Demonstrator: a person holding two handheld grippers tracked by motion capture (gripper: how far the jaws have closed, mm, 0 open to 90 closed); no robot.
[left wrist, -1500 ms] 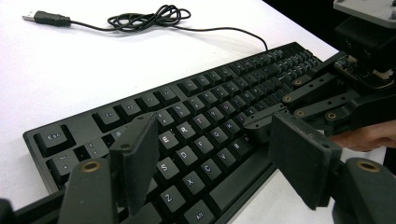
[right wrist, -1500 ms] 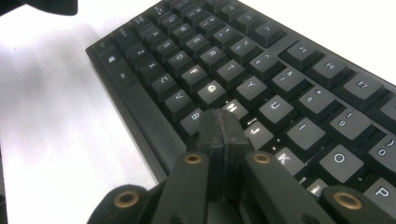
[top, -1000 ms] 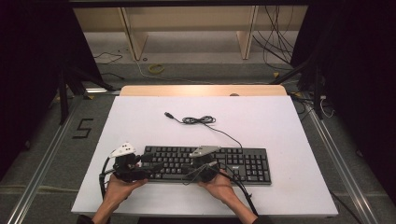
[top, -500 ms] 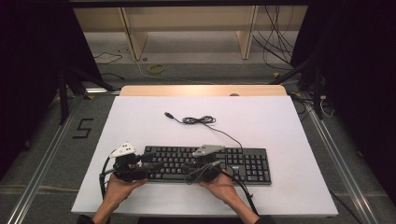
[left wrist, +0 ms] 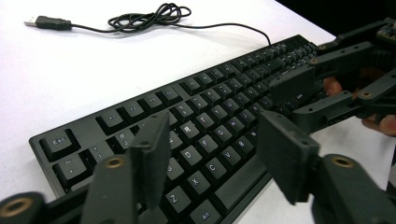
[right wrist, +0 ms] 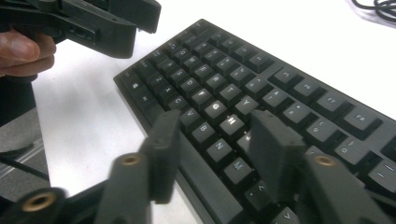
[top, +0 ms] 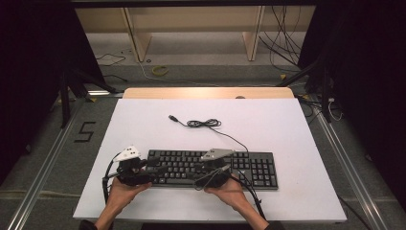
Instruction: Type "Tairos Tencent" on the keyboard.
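Black matte keyboard (top: 210,168), squarish keycaps, smooth white table (top: 287,129), seemingly plastic

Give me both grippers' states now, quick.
Left gripper: open over the keyboard, just closing, holding nothing.
Right gripper: open over it, just opening.

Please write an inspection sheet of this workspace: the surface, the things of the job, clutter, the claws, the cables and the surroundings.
Surface: white table top, wooden strip at its far edge.
Job's things: black keyboard lying flat near the front edge.
Clutter: nothing seen.
Claws: left claw over the keyboard's left end, jaws apart and just closing, nothing between them; right claw over the middle keys, jaws apart and just opening, nothing gripped.
Cables: keyboard cable loosely coiled behind the keyboard, USB plug unplugged on the table.
Surroundings: floor cables, wooden frame legs, a "5" floor mark.
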